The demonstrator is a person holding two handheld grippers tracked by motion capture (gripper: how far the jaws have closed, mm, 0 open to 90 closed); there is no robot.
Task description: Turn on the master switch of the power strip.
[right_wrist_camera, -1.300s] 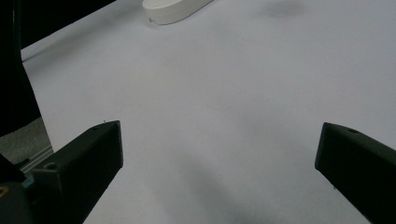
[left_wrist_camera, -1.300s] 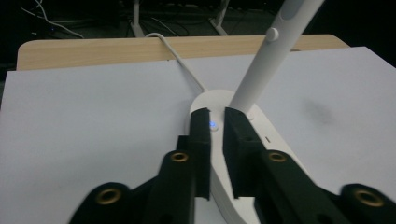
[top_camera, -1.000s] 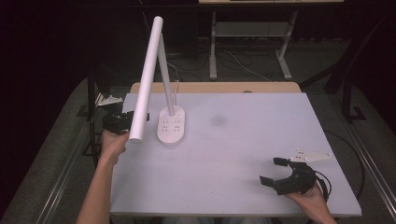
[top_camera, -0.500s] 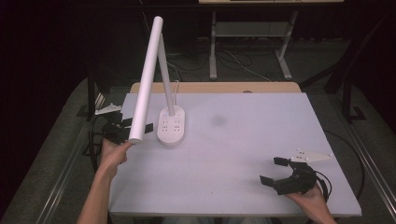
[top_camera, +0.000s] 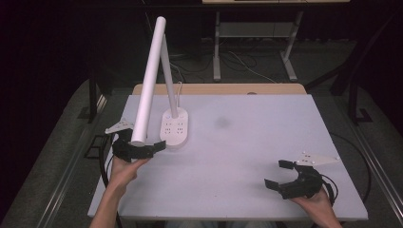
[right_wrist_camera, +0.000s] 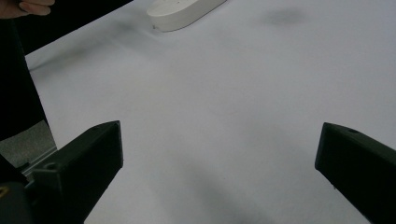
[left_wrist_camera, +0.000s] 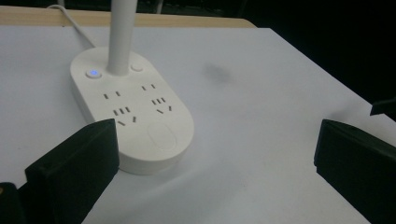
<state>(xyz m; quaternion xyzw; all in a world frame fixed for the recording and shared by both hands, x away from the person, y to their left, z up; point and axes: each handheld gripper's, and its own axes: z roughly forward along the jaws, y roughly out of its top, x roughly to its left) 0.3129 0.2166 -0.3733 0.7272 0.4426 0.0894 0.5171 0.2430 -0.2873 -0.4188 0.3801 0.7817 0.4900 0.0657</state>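
Note:
A white desk lamp stands at the back left of the white table [top_camera: 247,142]. Its oval base [top_camera: 175,127] carries several sockets, and a long tube head [top_camera: 149,76] slants down to the left. In the left gripper view the base [left_wrist_camera: 140,116] shows a blue-lit button [left_wrist_camera: 94,73] beside the stem [left_wrist_camera: 122,32]. My left gripper [top_camera: 142,148] is open just in front of the base, its jaws wide apart [left_wrist_camera: 210,144] with nothing between them. My right gripper [top_camera: 274,173] is open at the front right, over bare table [right_wrist_camera: 219,135].
A wooden strip [top_camera: 218,89] runs along the table's far edge, and the lamp's cord [left_wrist_camera: 77,25] trails back to it. Dark floor with cables and desk legs lies beyond. The lamp base end [right_wrist_camera: 184,11] and a hand [right_wrist_camera: 32,5] appear far off in the right gripper view.
My left gripper has drawn back toward the person and slightly right, from beside the lamp base to just in front of it. The right gripper has stayed put.

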